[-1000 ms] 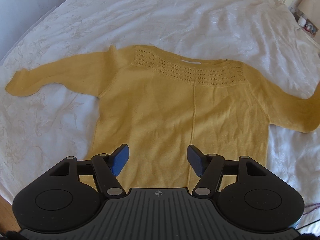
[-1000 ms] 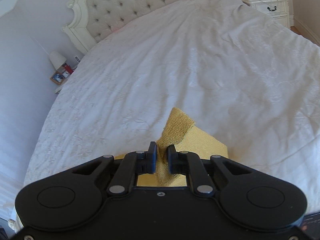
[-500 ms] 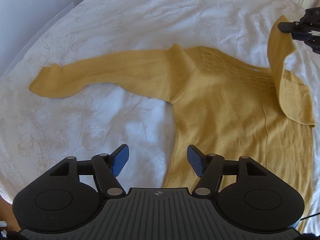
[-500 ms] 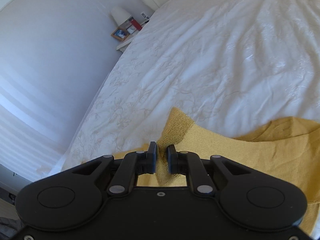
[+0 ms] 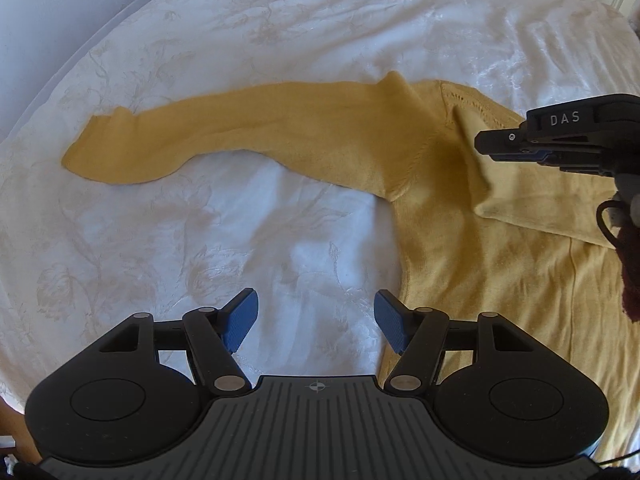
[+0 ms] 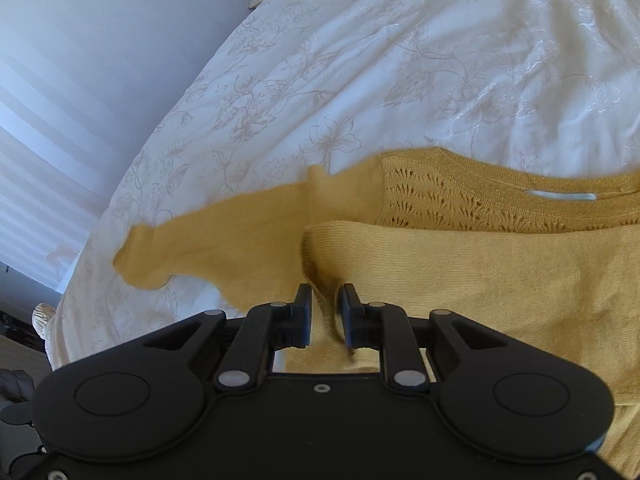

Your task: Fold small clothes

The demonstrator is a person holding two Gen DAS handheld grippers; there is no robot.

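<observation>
Yellow sweater [image 5: 500, 280] lies flat on the white bed [image 5: 280, 20], neckline at the far side. Since a second ago its right sleeve [image 6: 460, 260] has been carried from outstretched on the right across the chest; it now lies folded over the body, just below the lace yoke. The left sleeve [image 5: 240, 136] is still spread out to the left, untouched.

Right claw [image 6: 324, 316]: jaws have just been opening, and a gap shows either side of the sleeve cuff, which still sits between them but looks no longer pinched. I read this as the release ending the first sleeve fold.

Left claw [image 5: 316, 320]: open and empty, pointing steeply down over bare bed just left of the sweater's near left edge. It has drifted left towards the unfolded sleeve.

Judgement: early in the fold; the left sleeve is likely next.
</observation>
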